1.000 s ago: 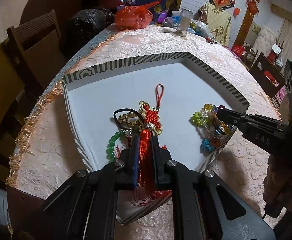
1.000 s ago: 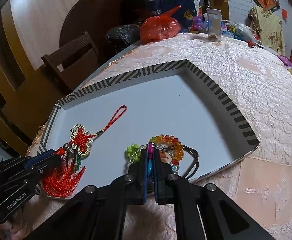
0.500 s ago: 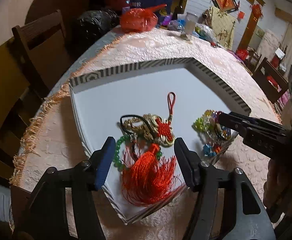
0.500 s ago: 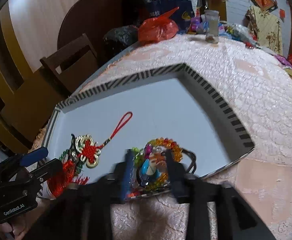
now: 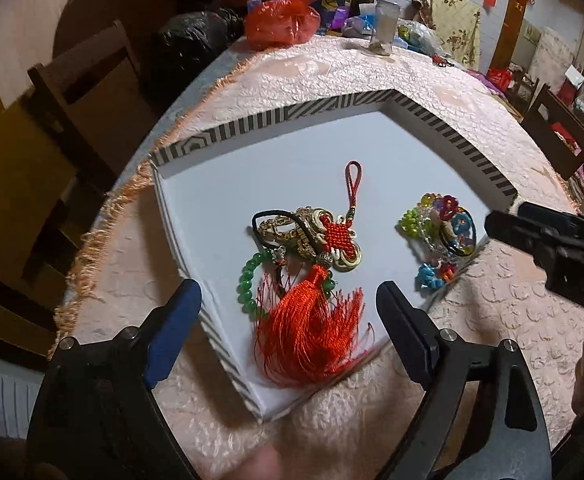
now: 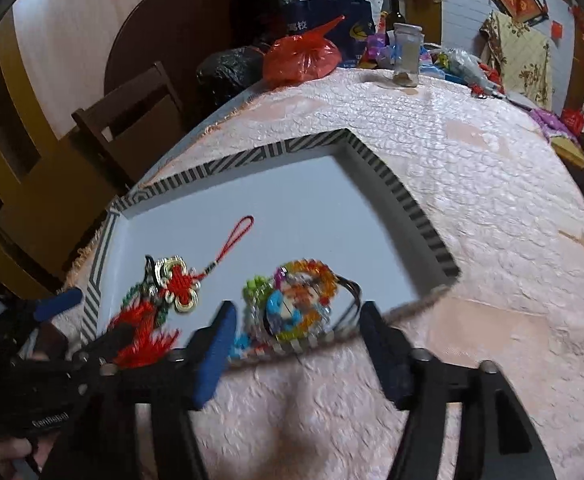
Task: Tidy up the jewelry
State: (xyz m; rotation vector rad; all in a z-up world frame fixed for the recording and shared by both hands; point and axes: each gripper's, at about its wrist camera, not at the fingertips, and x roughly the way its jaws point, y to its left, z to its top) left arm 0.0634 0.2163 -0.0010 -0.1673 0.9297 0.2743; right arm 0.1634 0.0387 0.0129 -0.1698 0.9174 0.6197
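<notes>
Lying inside the shallow white tray [image 5: 332, 152] with its striped rim, near the front corner, a red knot ornament [image 5: 338, 236] is trailing its tassel [image 5: 308, 328] over the tray's front edge, heaped on a gold chain [image 5: 292, 232], a green bead bracelet [image 5: 247, 280] and a black cord [image 5: 267, 216]. A cluster of colourful bead bracelets [image 5: 444, 232] is sitting well apart from that heap, against the tray's right front edge. The left gripper [image 5: 287, 312] is hovering with its jaws opening wide on either side of the tassel, the pads clear of it, gripping nothing. The right gripper [image 6: 296, 336] is also opening, its fingers [image 6: 215, 352] straddling the bead cluster [image 6: 300, 304] without pressing on it. The tray is resting on a pink textured tablecloth [image 5: 472, 92], with a red plastic bag [image 5: 283, 24] and a glass jar [image 5: 384, 28] standing at the far end and wooden chairs [image 5: 87, 80] beside the table
</notes>
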